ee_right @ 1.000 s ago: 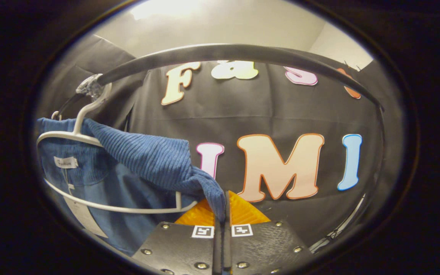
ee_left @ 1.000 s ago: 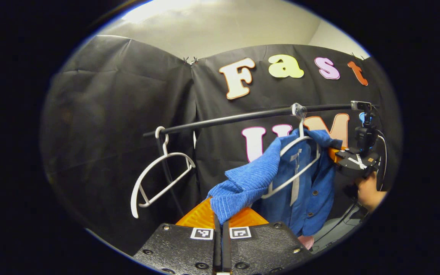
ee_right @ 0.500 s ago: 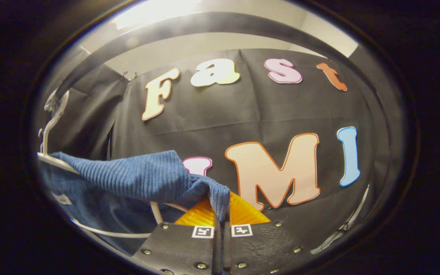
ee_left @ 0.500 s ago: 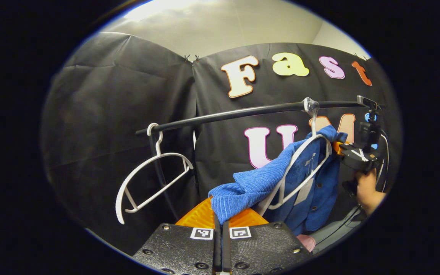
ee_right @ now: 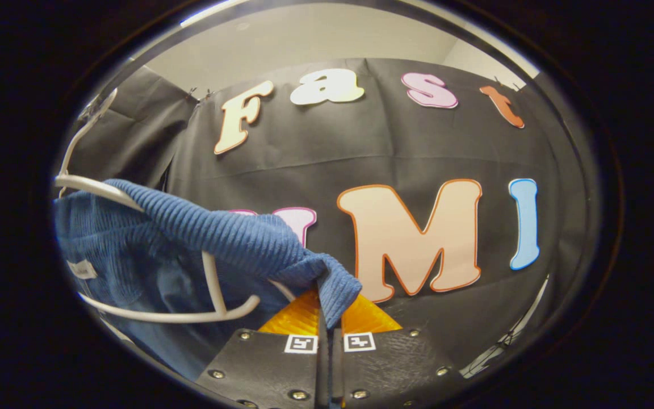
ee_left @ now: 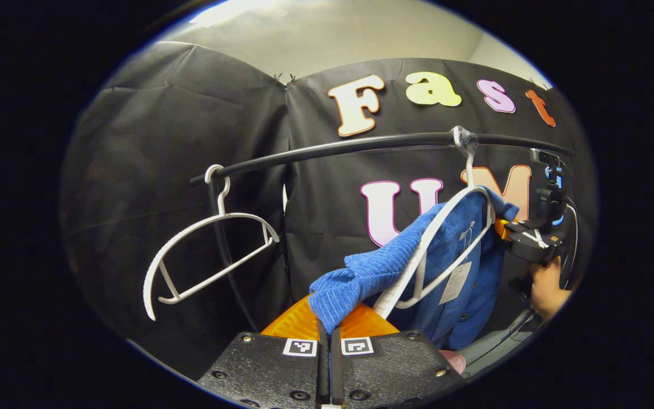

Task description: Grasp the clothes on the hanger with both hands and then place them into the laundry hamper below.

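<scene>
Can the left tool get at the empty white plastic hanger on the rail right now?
Probably not as is. The left tool is shut on the blue corduroy jacket, so it is occupied. The path to the empty white plastic hanger on the black metal rail looks unobstructed, but it would have to release first.

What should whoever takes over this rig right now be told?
Left tool: shut on one shoulder of the blue corduroy jacket.
Right tool: shut on the other shoulder; it also appears in the left gripper view with the hand holding it.
Jacket hangs partly on its white hanger, which hooks on the black rail; one shoulder has slipped off the hanger's arm. An empty white hanger hangs farther along the rail.
Done: both grasps.
Left: free the jacket, lower it into the hamper below.
</scene>
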Action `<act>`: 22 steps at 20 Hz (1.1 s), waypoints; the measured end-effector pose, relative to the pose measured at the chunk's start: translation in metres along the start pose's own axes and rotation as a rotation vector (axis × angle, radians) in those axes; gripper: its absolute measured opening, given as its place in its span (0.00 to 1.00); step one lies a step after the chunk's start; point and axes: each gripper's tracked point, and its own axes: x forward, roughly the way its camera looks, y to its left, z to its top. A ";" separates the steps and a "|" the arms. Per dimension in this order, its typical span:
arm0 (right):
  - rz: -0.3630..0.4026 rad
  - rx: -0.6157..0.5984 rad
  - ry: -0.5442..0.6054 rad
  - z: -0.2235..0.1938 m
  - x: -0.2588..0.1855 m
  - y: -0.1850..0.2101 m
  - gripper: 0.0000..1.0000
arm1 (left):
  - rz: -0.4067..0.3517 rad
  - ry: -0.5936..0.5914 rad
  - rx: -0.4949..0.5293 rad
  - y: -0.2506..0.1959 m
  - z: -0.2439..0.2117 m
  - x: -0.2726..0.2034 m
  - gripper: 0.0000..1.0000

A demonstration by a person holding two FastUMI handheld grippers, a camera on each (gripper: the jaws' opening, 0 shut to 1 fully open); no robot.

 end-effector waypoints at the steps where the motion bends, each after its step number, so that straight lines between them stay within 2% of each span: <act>1: 0.017 0.013 0.018 -0.003 0.000 0.005 0.02 | 0.010 -0.005 0.002 0.003 0.000 0.001 0.01; 3: 0.013 0.011 -0.001 0.006 0.007 0.003 0.03 | 0.001 -0.010 -0.011 0.006 0.001 0.003 0.01; 5: -0.030 -0.035 -0.067 0.019 0.016 -0.013 0.00 | -0.016 -0.015 -0.007 0.008 0.005 0.007 0.03; 8: 0.002 -0.061 -0.081 0.013 0.023 -0.008 0.03 | -0.052 -0.037 0.040 0.009 0.009 0.012 0.01; 11: 0.053 -0.037 -0.024 -0.013 0.027 0.000 0.03 | -0.085 -0.043 0.025 -0.002 -0.003 0.013 0.04; 12: 0.083 -0.012 0.012 -0.024 0.025 0.009 0.00 | -0.084 -0.024 0.011 0.000 -0.014 0.013 0.03; 14: 0.110 -0.017 0.041 -0.039 0.023 0.017 0.03 | -0.082 0.004 -0.050 -0.001 -0.033 0.018 0.01; 17: 0.109 -0.018 0.151 -0.077 0.017 0.013 0.03 | -0.069 0.059 -0.135 -0.004 -0.057 0.025 0.02; 20: 0.078 -0.033 0.178 -0.102 0.000 0.000 0.03 | -0.055 0.070 -0.084 -0.006 -0.073 0.021 0.03; 22: 0.081 -0.037 0.219 -0.120 -0.012 -0.005 0.02 | -0.057 0.074 -0.049 -0.010 -0.078 0.024 0.00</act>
